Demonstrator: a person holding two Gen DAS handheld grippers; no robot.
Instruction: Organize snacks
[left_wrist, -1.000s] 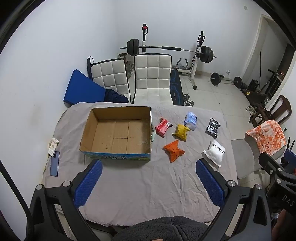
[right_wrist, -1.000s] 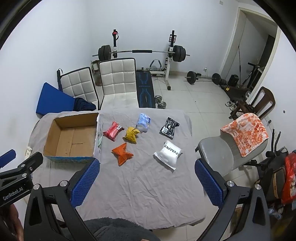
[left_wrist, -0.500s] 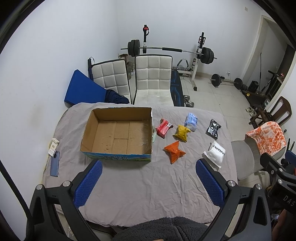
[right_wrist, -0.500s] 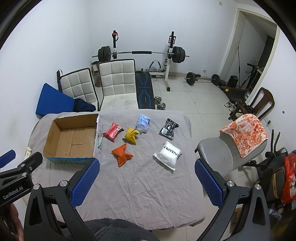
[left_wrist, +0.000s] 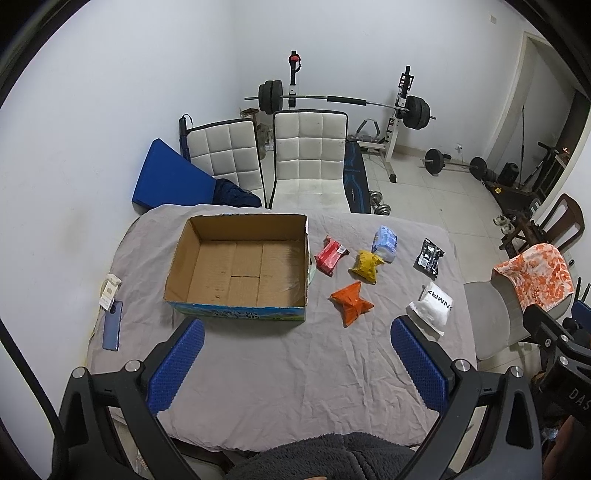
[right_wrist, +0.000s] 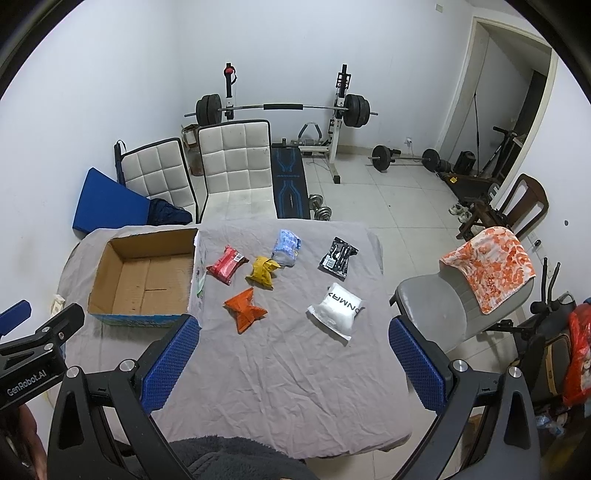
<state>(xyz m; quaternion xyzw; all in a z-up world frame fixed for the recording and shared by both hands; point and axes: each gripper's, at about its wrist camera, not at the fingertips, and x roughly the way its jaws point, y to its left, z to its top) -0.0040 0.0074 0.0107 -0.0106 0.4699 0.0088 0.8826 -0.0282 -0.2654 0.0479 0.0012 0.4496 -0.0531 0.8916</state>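
Note:
An empty open cardboard box (left_wrist: 240, 273) (right_wrist: 144, 280) sits on the left of the grey-clothed table (left_wrist: 295, 369). To its right lie several snack packs: red (left_wrist: 330, 255), yellow (left_wrist: 365, 266), light blue (left_wrist: 385, 243), orange (left_wrist: 351, 302), black (left_wrist: 428, 256) and white (left_wrist: 432, 308). The same packs show in the right wrist view: red (right_wrist: 226, 265), orange (right_wrist: 244, 309), white (right_wrist: 338, 309). My left gripper (left_wrist: 297, 363) hangs open high above the table's near side. My right gripper (right_wrist: 293, 363) is open too, holding nothing.
A phone (left_wrist: 112, 330) and a small white carton (left_wrist: 109, 291) lie at the table's left edge. Two white chairs (left_wrist: 310, 158) stand behind the table, a grey chair with an orange cloth (right_wrist: 487, 266) to its right. Weight bench and barbells fill the back.
Both views have drifted slightly, so the table sits a little lower in frame. Nothing on the table has moved and both grippers stay open.

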